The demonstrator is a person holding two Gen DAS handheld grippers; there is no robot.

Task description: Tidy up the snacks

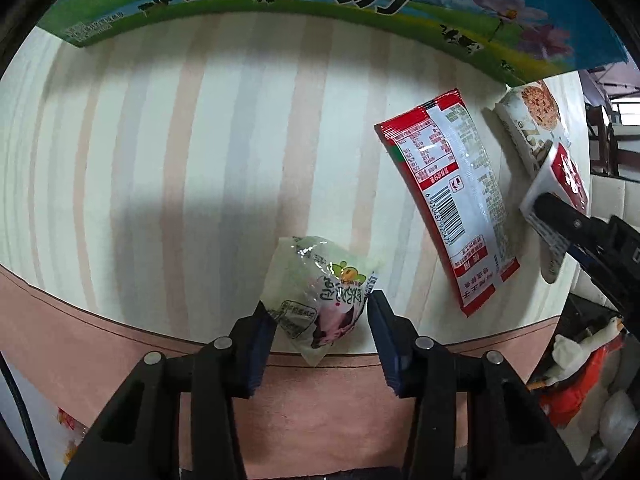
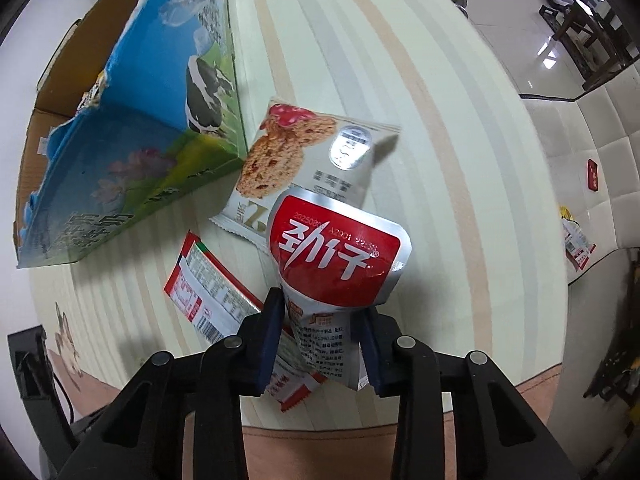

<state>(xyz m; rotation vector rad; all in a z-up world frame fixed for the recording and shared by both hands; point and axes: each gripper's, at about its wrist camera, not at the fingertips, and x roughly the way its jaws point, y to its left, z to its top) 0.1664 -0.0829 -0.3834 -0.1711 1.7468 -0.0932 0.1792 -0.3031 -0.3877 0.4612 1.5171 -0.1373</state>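
Observation:
My left gripper (image 1: 320,312) points down near the table's front edge, shut on a small pale green see-through snack packet (image 1: 320,292). To its right lies a long red-and-white packet (image 1: 448,200), label side up, also seen in the right wrist view (image 2: 204,292). My right gripper (image 2: 320,320) is shut on the crumpled lower end of a silver packet with a red label (image 2: 340,256), held above the table. From the left wrist view that gripper (image 1: 548,208) shows at the right edge with the same packet (image 1: 560,176). A cookie packet (image 2: 304,152) lies flat beyond it.
An open milk carton box (image 2: 132,140) printed with cows and flowers stands at the table's far side (image 1: 280,0). The striped tablecloth (image 1: 200,160) ends at a pink border. Soft toys (image 1: 580,360) lie on the floor at right. A padded bench (image 2: 600,160) holds more packets (image 2: 576,240).

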